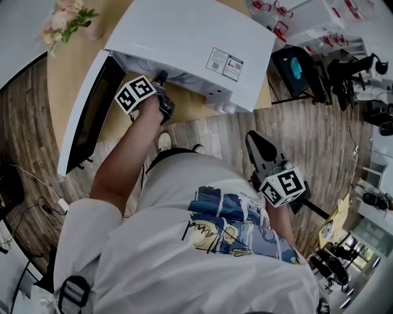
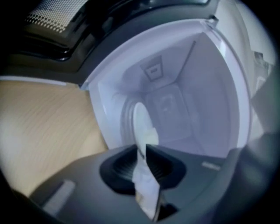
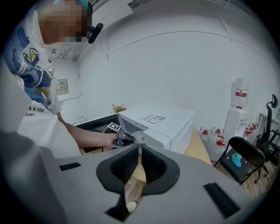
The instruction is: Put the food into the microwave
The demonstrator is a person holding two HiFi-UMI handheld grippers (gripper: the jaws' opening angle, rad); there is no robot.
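Note:
The white microwave point(image 1: 184, 30) stands on the wooden table point(image 1: 67, 67) with its dark door point(image 1: 86, 116) swung open to the left. My left gripper point(image 1: 162, 76) reaches into the opening. In the left gripper view a white plate point(image 2: 141, 118) runs edge-on from the cavity point(image 2: 188, 109) down between the jaws, and the left gripper point(image 2: 143, 148) is shut on its rim. A pale lump on the plate is too blurred to identify. The right gripper view shows that plate point(image 3: 139, 138) at the microwave's point(image 3: 159, 124) mouth. My right gripper point(image 1: 255, 138) hangs back by my right side, shut and empty point(image 3: 140, 149).
A small bunch of flowers point(image 1: 64, 18) sits at the table's far left corner. To the right stand a black chair point(image 1: 298, 70) with a teal thing on its seat and several water bottles point(image 3: 239, 94). Cables point(image 1: 37, 184) lie on the wood floor at left.

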